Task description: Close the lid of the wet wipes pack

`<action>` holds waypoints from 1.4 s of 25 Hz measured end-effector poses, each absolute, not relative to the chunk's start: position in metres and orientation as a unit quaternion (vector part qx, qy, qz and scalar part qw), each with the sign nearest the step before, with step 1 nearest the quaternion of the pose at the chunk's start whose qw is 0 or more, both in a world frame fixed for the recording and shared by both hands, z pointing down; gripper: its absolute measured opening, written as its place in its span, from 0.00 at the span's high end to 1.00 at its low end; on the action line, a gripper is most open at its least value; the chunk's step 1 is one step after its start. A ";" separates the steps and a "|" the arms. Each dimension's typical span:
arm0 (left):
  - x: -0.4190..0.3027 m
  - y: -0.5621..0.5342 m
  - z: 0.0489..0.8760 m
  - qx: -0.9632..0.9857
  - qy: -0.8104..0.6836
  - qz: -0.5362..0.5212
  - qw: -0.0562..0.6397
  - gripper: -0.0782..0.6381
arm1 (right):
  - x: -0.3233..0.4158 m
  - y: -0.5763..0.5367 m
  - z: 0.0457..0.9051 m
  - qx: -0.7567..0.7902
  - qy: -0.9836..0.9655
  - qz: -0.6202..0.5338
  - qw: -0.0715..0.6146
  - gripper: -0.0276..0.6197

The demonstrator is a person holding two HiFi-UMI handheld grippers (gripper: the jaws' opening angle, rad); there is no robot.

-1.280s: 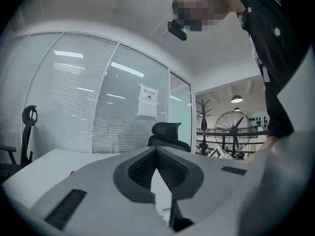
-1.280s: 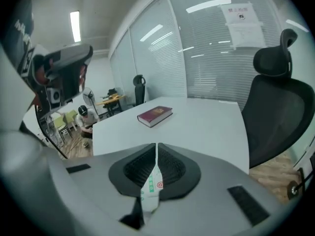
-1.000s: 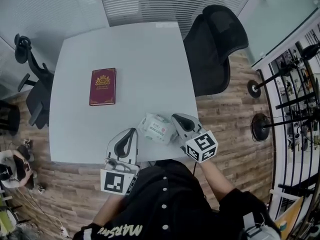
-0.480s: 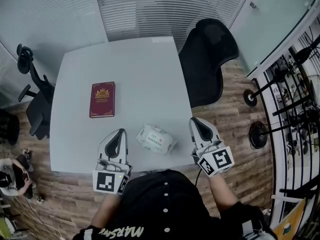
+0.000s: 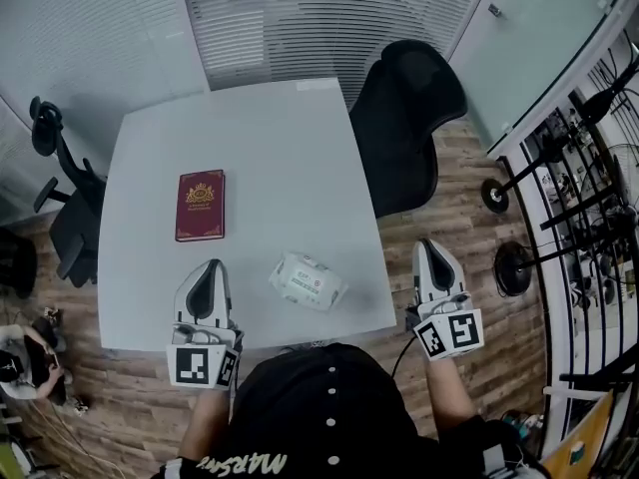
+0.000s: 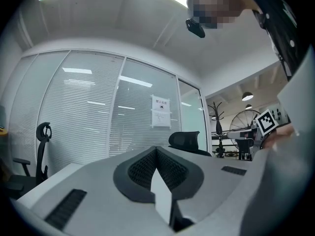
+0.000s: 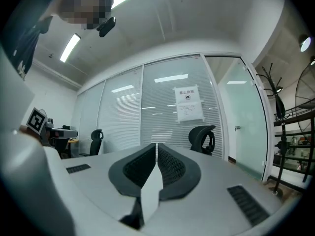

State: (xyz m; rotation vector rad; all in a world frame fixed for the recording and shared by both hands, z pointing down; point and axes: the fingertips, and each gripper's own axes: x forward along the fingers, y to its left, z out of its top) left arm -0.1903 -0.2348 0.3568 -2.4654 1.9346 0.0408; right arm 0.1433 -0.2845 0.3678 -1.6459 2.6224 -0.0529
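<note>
The white wet wipes pack (image 5: 309, 280) lies near the front edge of the grey table (image 5: 280, 148), its lid flat on top. My left gripper (image 5: 207, 276) is held over the table's front left corner, a hand's width left of the pack, jaws together with nothing between them. My right gripper (image 5: 431, 255) is raised off the table's right side, over the wooden floor, jaws together and empty. In the left gripper view (image 6: 156, 150) and the right gripper view (image 7: 156, 147) both grippers point level at the glass wall, and the pack is not seen there.
A dark red book (image 5: 200, 205) lies on the table's left half. A black office chair (image 5: 404, 118) stands at the table's right rear, another chair (image 5: 60, 178) at the left. Coat stands (image 5: 519, 183) and a metal rack line the right side.
My right gripper has left the pack and swung right, off the table, rising as it went. My left gripper has drifted left, away from the pack. The pack stays where it was.
</note>
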 end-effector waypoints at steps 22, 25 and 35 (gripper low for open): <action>-0.191 -0.230 0.351 -0.784 0.620 0.002 0.017 0.88 | 0.126 -0.278 0.360 -0.523 0.852 0.024 0.010 0.90; -0.190 -0.230 0.351 -0.785 0.619 0.003 0.017 0.88 | 0.124 -0.278 0.360 -0.523 0.852 0.031 0.001 0.90; -0.185 -0.230 0.351 -0.789 0.614 0.002 0.024 0.88 | 0.115 -0.278 0.359 -0.517 0.854 0.045 -0.008 0.90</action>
